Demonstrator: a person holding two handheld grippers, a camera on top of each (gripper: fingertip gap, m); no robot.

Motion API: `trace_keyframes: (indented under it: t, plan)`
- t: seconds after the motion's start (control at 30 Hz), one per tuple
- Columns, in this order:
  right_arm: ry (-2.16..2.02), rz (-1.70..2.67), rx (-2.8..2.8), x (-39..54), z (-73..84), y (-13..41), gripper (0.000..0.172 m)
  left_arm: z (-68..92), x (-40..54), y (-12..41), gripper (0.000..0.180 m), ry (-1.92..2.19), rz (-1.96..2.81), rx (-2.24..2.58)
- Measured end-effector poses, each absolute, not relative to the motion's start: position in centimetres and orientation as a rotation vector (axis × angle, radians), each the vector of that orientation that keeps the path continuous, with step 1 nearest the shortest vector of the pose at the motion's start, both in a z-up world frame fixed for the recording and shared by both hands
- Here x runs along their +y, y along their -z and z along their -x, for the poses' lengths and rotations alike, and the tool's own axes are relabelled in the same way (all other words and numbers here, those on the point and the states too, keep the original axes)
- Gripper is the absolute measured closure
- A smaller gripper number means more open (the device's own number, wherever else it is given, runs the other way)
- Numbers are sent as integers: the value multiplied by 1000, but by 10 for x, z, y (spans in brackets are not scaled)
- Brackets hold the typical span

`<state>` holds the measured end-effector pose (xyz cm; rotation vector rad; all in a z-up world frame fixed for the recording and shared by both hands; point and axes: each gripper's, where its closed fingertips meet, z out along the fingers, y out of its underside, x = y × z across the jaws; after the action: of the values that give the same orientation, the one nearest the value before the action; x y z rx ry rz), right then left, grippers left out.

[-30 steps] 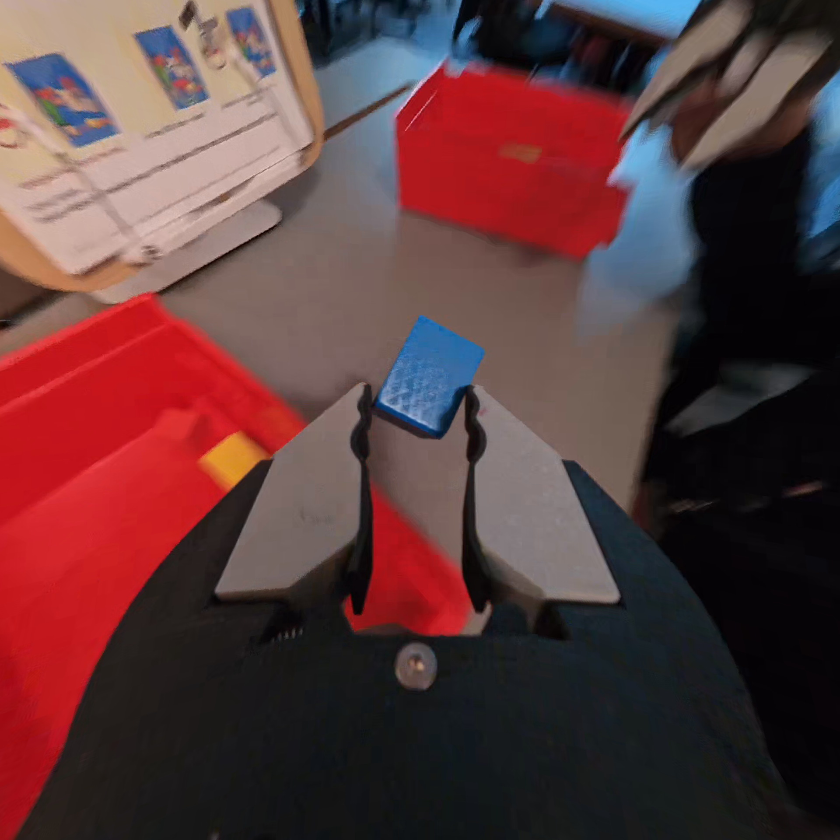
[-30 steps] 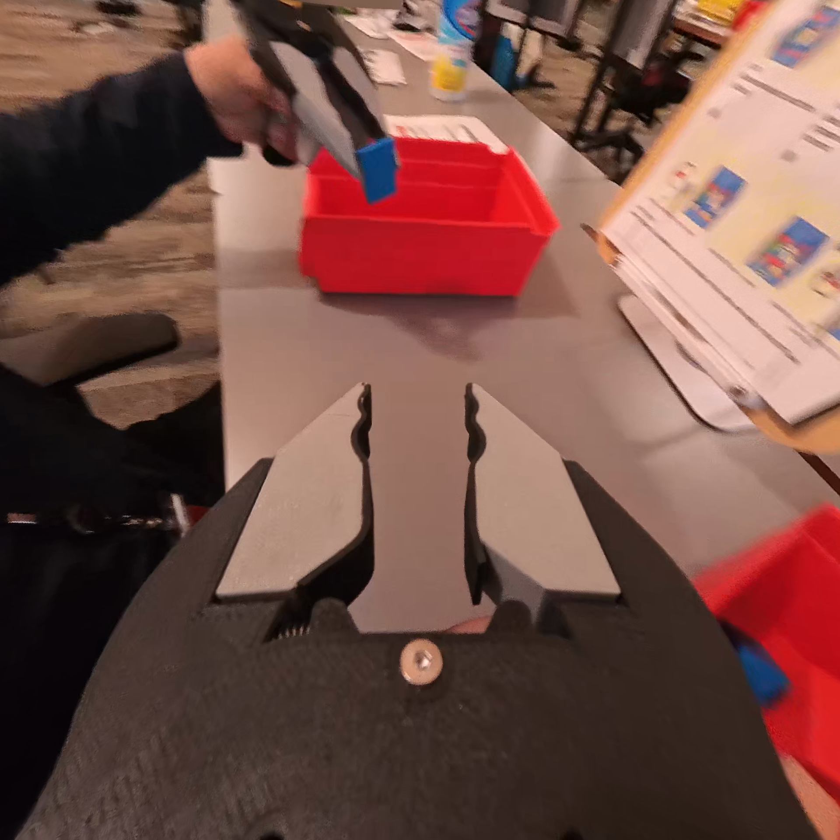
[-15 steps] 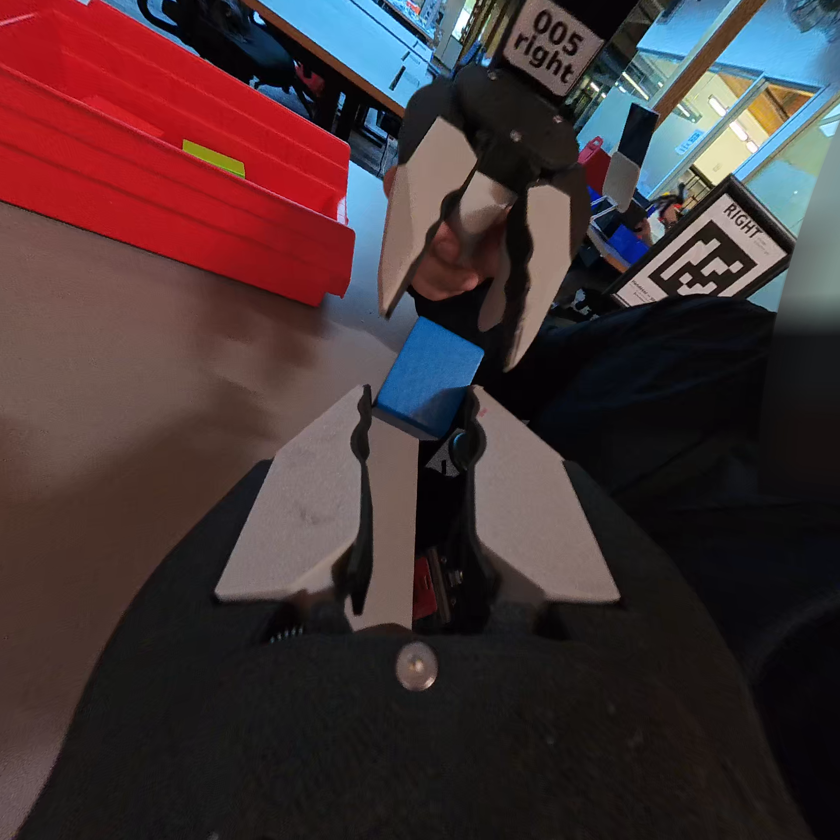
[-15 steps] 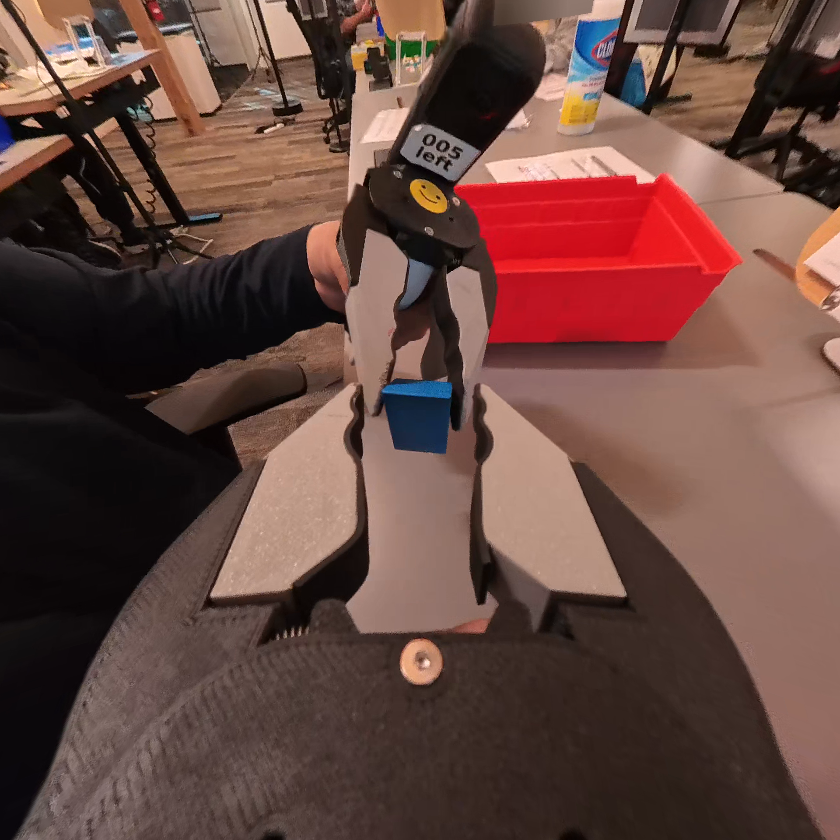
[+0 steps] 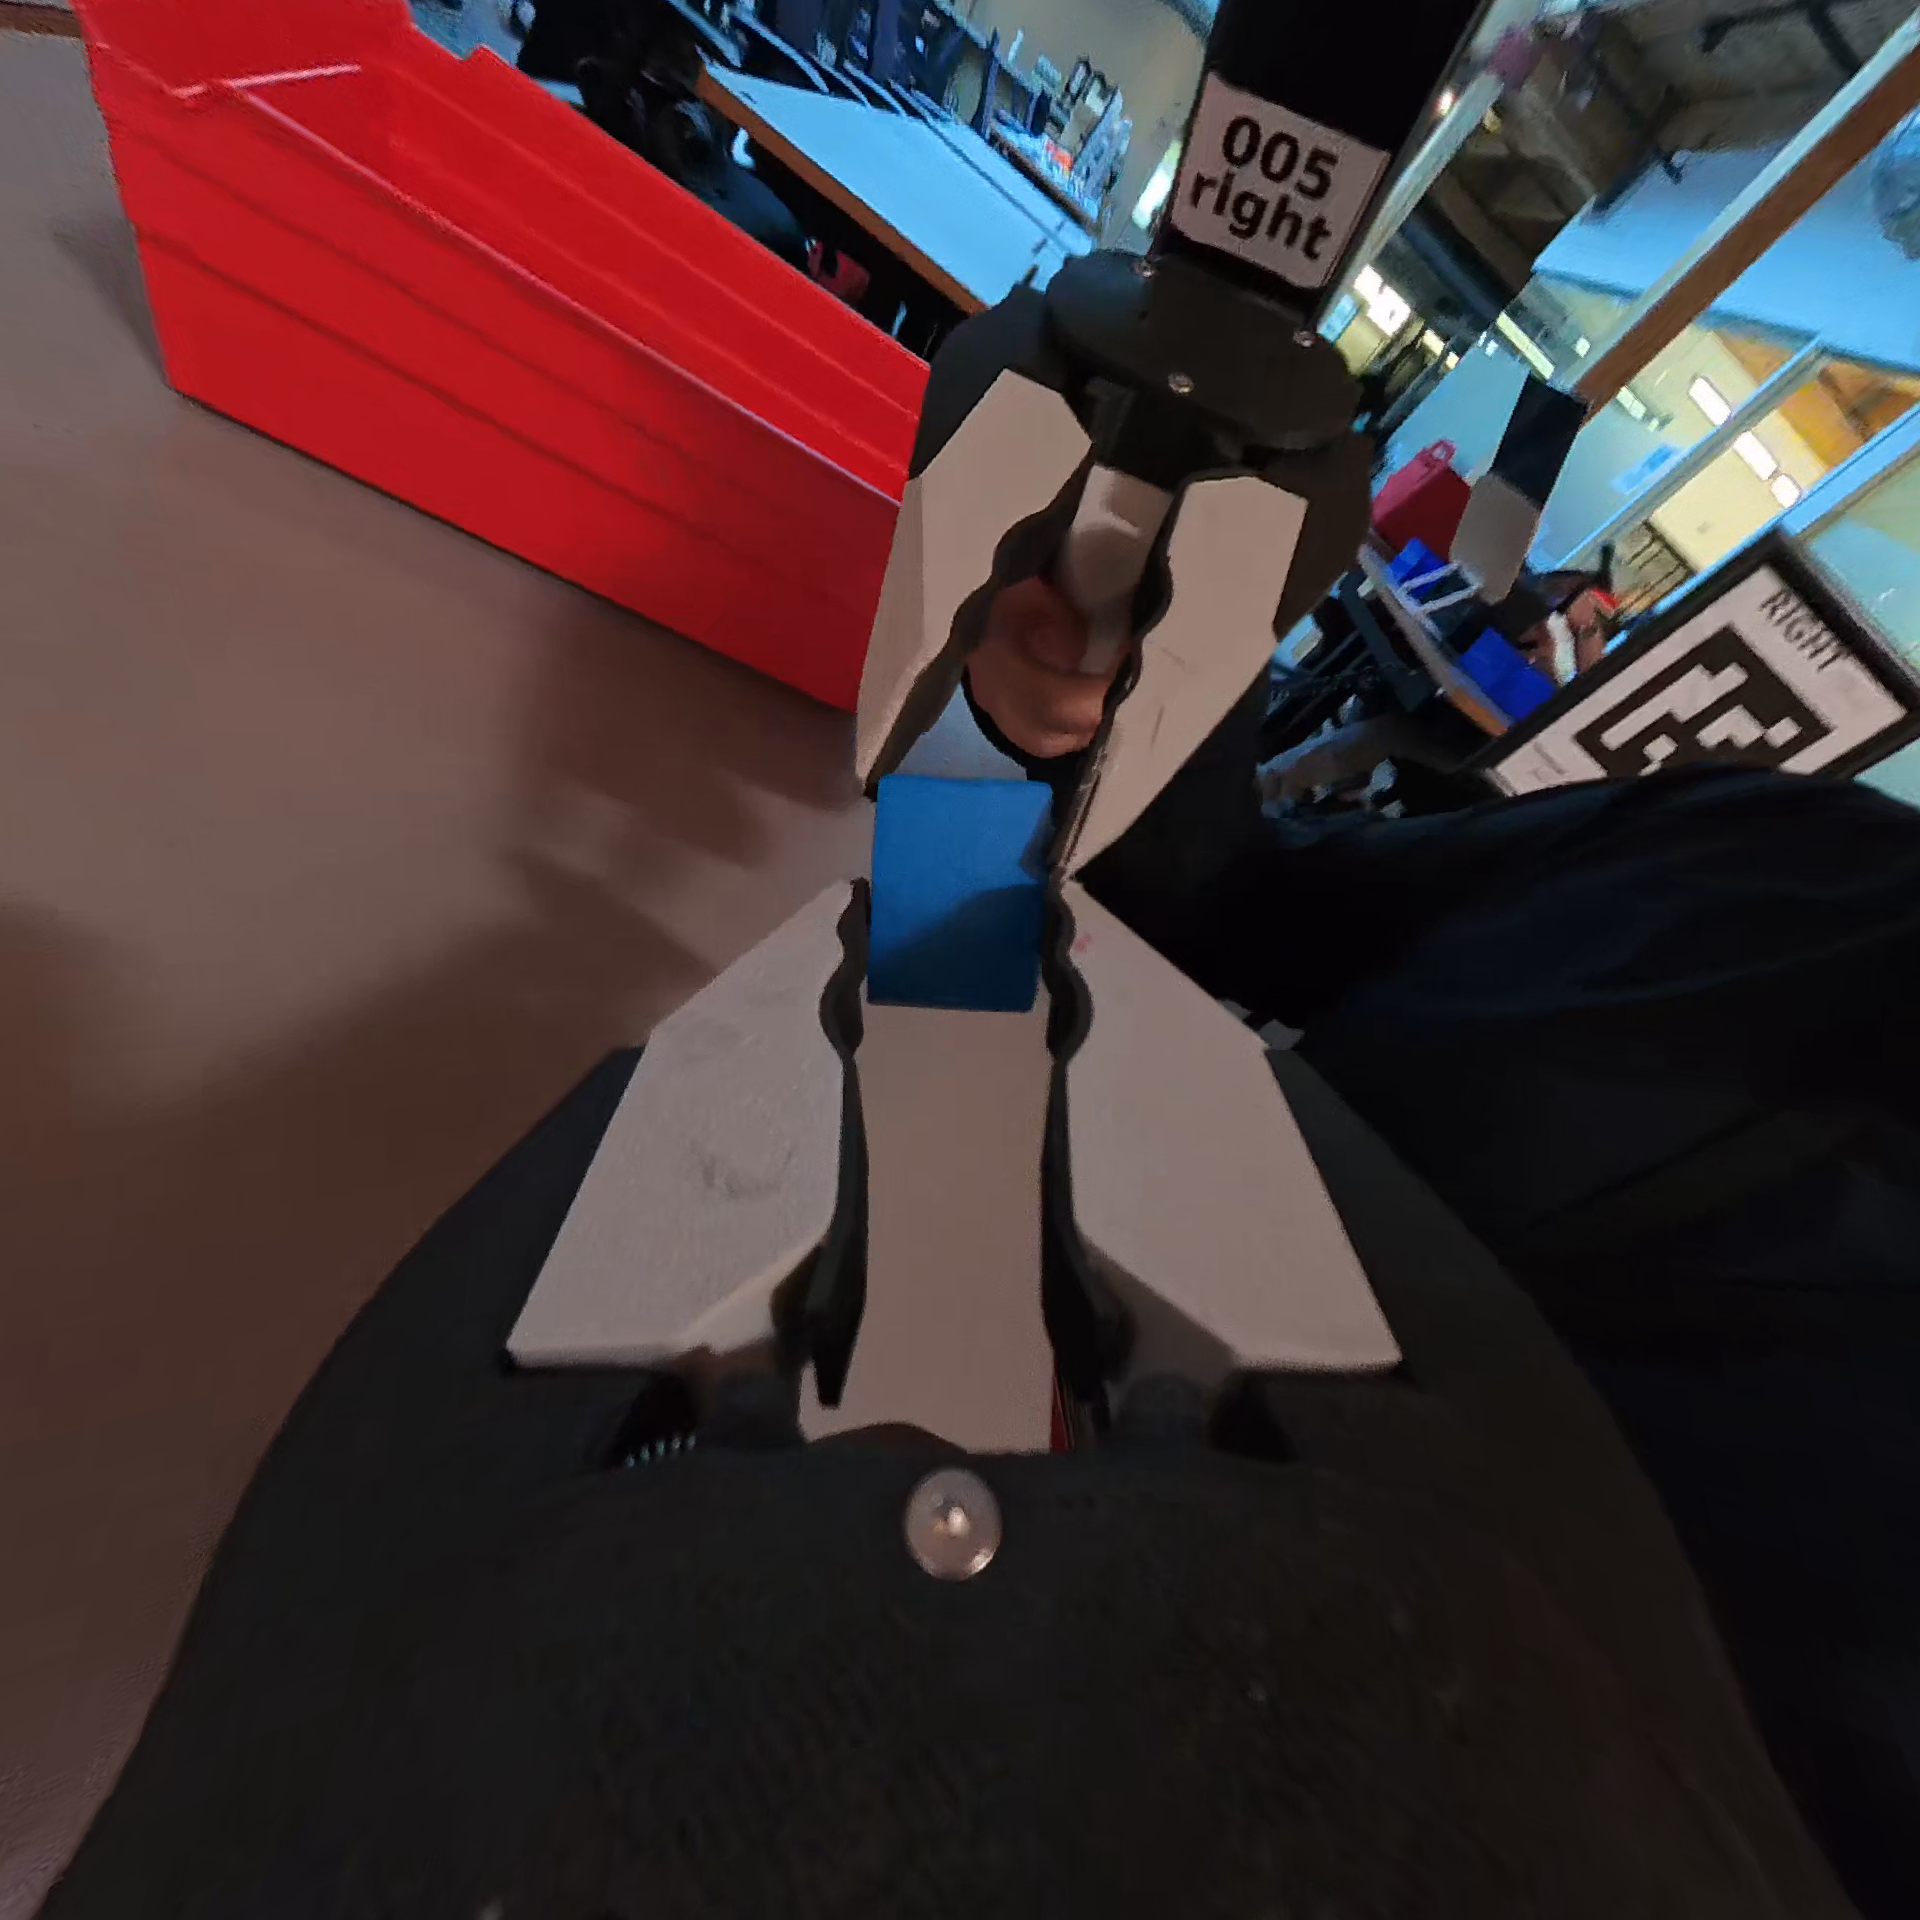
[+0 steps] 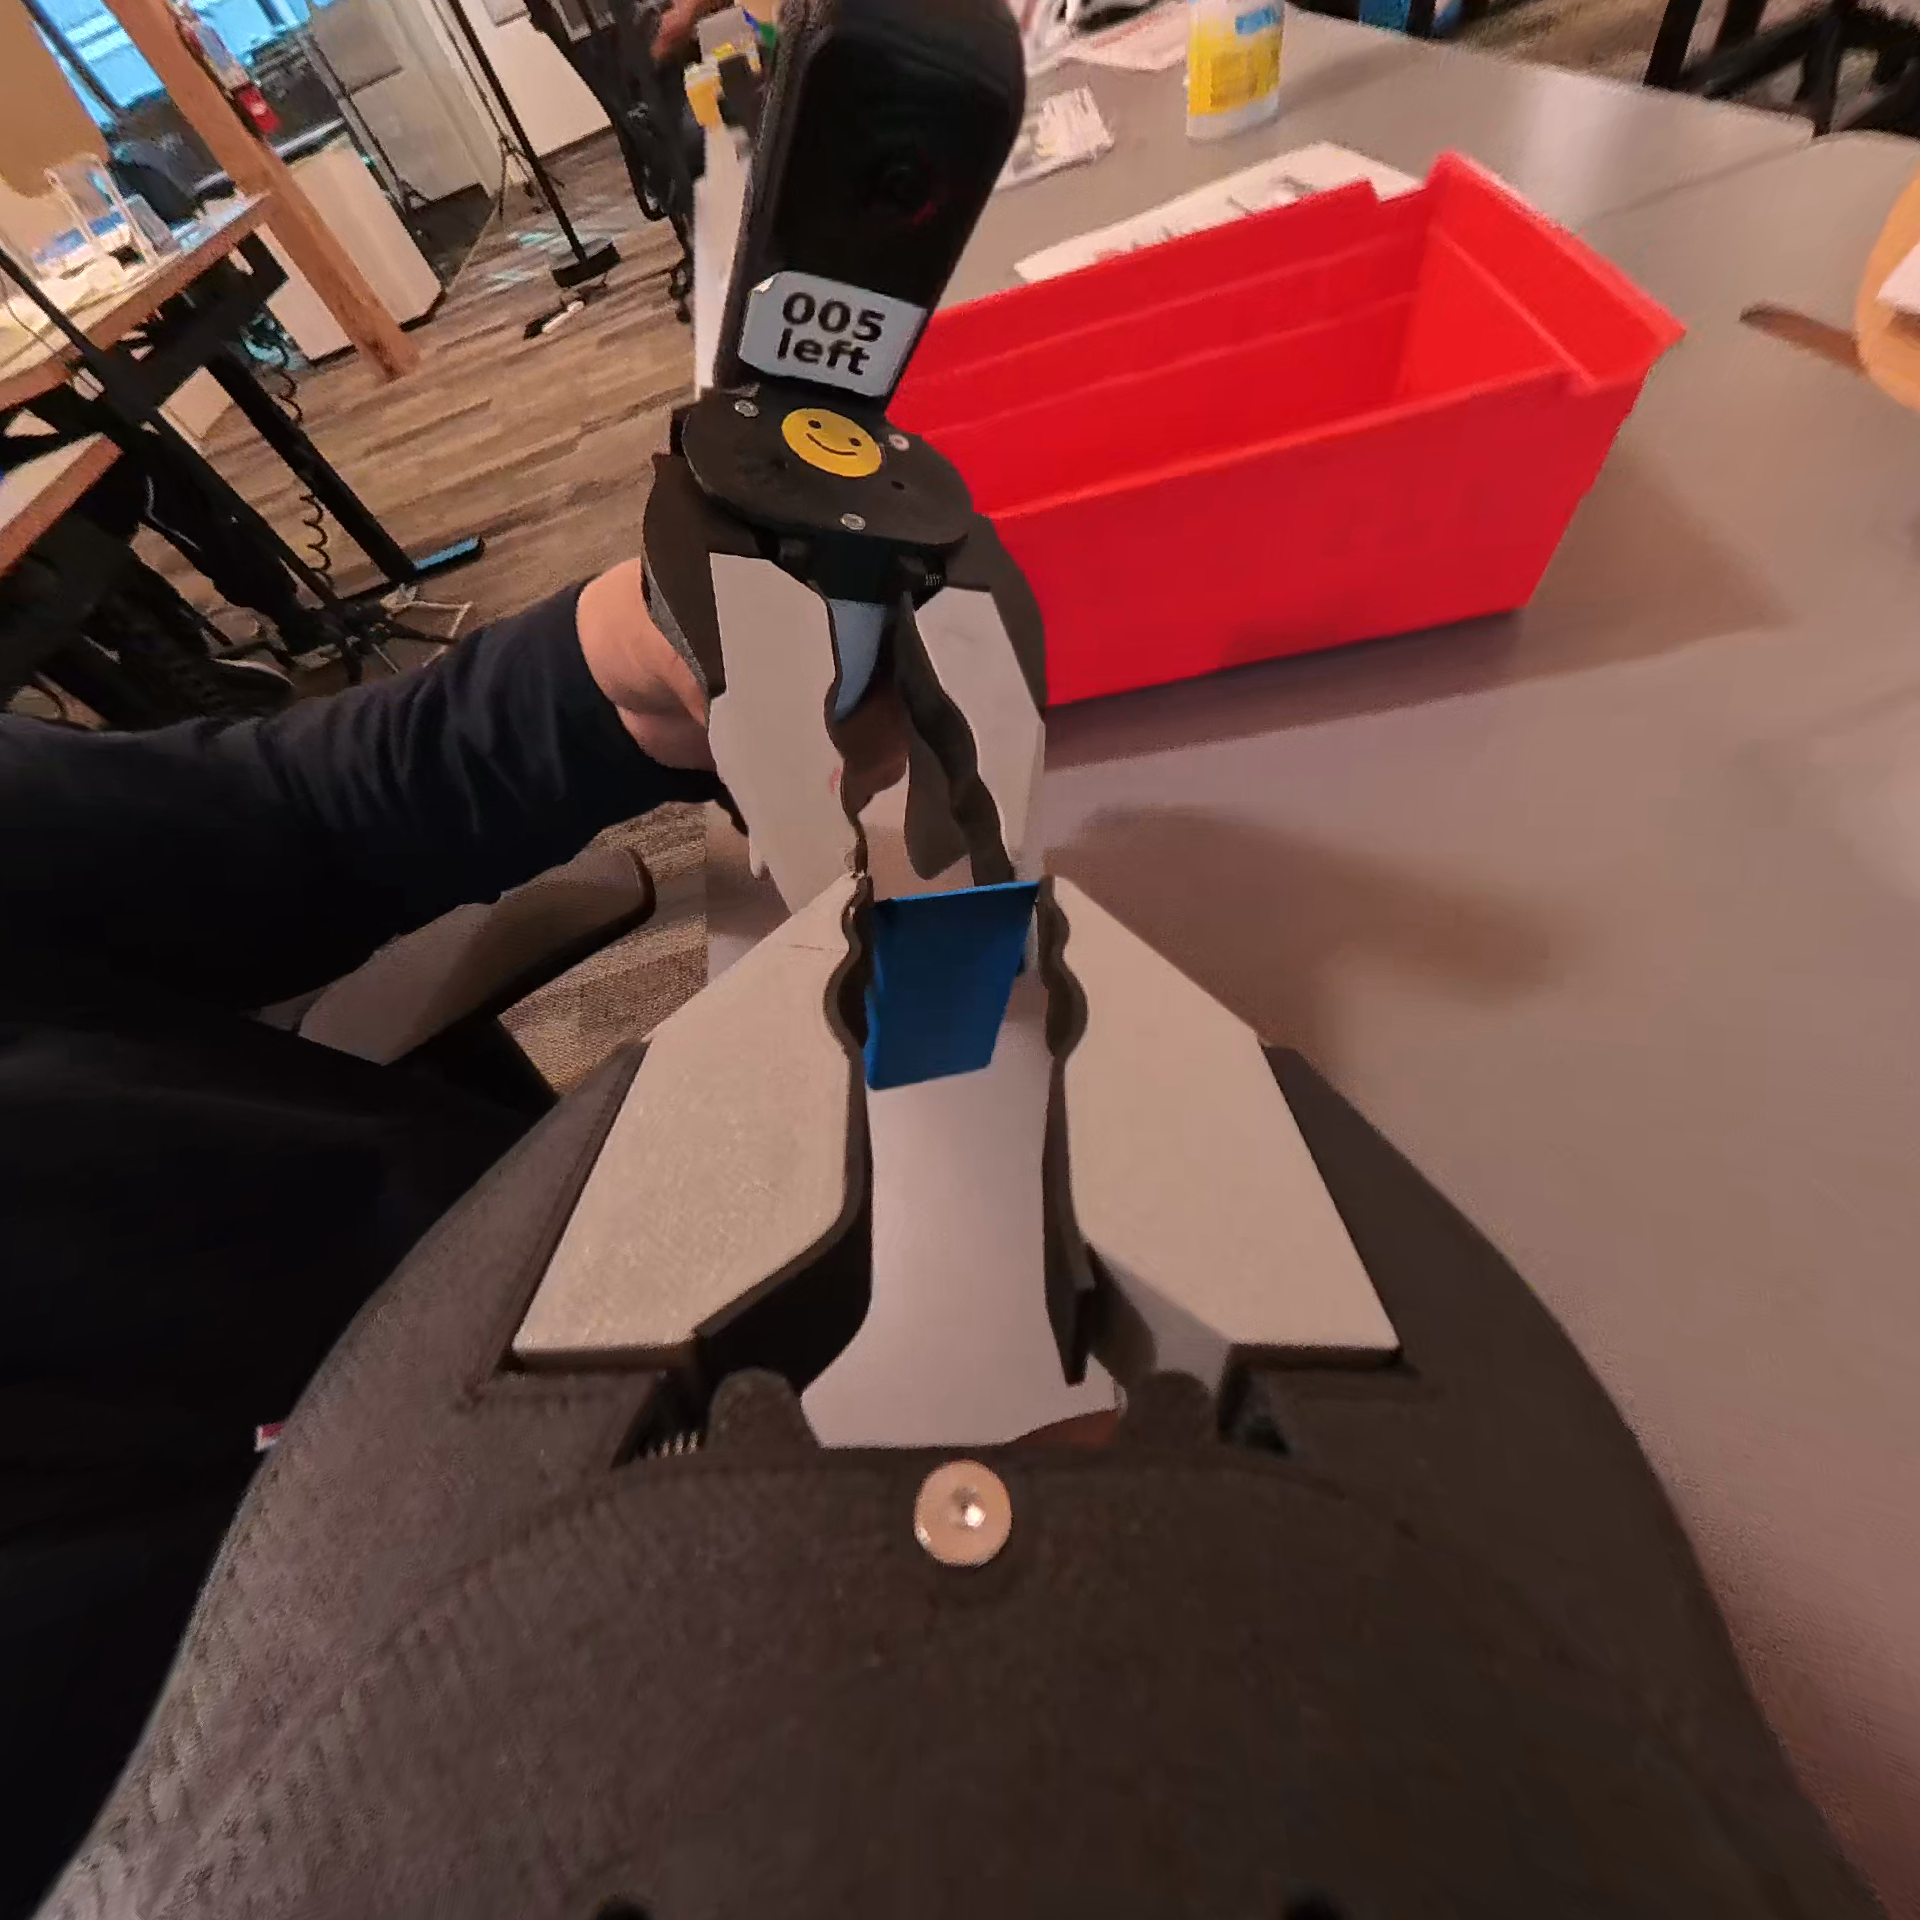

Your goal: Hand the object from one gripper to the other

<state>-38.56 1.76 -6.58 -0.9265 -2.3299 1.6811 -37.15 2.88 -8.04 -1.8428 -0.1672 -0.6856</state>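
Note:
A blue block sits between the fingertips of my left gripper, and both pads press its sides. My right gripper comes in from above and opposite, its fingertips at the block's far end. In the right wrist view the same blue block lies deep between the fingertips of my right gripper, with the pads closed against it. My left gripper meets it tip to tip at the block's far edge. Both grippers hold the block above the grey table.
A red bin stands on the table behind the grippers and also shows in the left wrist view. Papers and a bottle lie farther back. A person's sleeved arm is at the left. A black-and-white marker board stands at the right. The tips of both grippers are at nearly the same place.
The right gripper moved in and its jaws closed around the blue block. The block turned from a skewed pose to lie straight between the left pads, which drew closer together.

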Motion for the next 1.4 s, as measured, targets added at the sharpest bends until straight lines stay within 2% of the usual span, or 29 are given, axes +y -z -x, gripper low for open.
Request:
trace_keyframes:
  t: [0.23, 0.37, 0.43, 0.53, 0.63, 1.0, 1.23, 1.4]
  plan:
    - [-1714, 907, -2401, 36, 380, 69, 124, 389, 27, 67, 152, 801, 1599, -258]
    - [-1720, 892, -2429, 26, 380, 75, 123, 382, 28, 60, 152, 767, 1577, -219]
    - [-1700, 889, -2452, 21, 382, 81, 123, 380, 29, 53, 152, 760, 1551, -205]
    - [-1822, 870, -2422, 12, 379, 71, 141, 381, 29, 49, 152, 726, 1537, -201]
    - [-1867, 860, -2423, 11, 377, 68, 141, 379, 27, 46, 152, 736, 1510, -204]
    - [-1613, 731, -2556, 12, 362, 83, 141, 365, 21, 54, 153, 624, 1611, -81]
    - [-1700, 725, -2637, 7, 350, 84, 141, 352, 23, 55, 152, 612, 1649, -22]
    - [-1738, 842, -2492, 18, 371, 74, 142, 381, 24, 44, 153, 602, 1535, -251]
